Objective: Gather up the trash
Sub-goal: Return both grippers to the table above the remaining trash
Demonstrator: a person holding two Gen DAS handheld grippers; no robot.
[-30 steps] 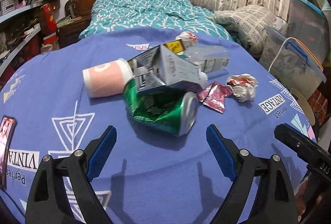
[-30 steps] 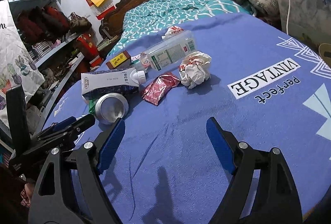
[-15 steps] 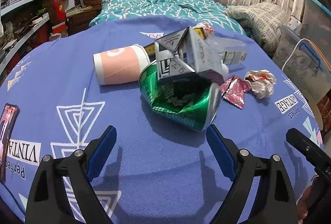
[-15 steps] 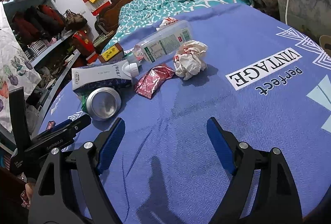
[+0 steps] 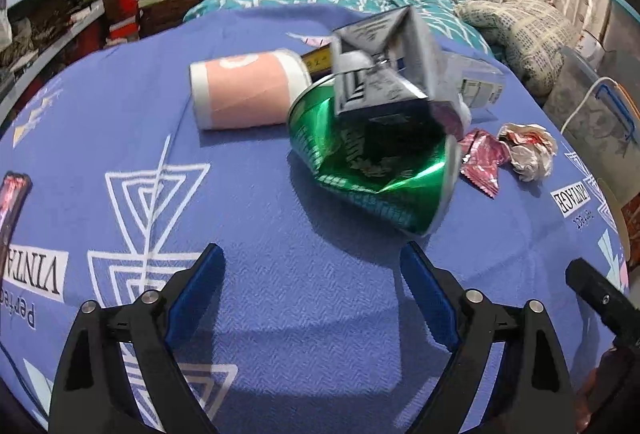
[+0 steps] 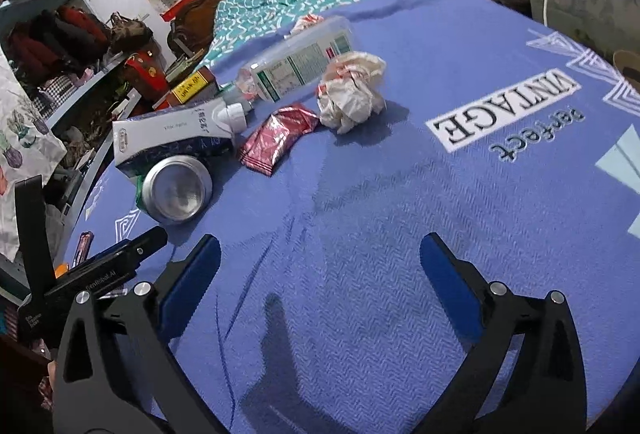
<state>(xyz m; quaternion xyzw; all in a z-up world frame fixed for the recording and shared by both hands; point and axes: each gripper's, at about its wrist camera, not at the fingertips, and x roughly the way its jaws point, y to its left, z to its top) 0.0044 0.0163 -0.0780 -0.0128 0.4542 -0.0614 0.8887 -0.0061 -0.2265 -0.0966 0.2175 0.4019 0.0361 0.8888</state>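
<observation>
Can: the dented green can [image 5: 372,169] lies on its side near the middle of the table, its silver end [image 6: 177,189] turned toward the right claw.
Carton: a grey carton [image 5: 392,73] leans on the can from the far side, white cap [image 6: 234,115] pointing toward the wrapper.
Cup: a pink paper cup [image 5: 248,93] lies on its side just beside the can, toward the table's left edge.
Wrapper: a red foil wrapper [image 6: 278,139] lies flat between the can and the paper ball.
Paper ball: crumpled white paper [image 6: 352,89] sits just beside the wrapper, toward the right edge.
Bottle: a clear plastic bottle [image 6: 300,63] lies behind the paper ball, toward the far edge.
Table: a blue printed cloth [image 6: 400,213] covers it.
Left claw: the left gripper [image 5: 312,274] stands wide and empty, just short of the can.
Right claw: the right gripper [image 6: 320,262] is opening, already wide, with only bare cloth between its pads.
</observation>
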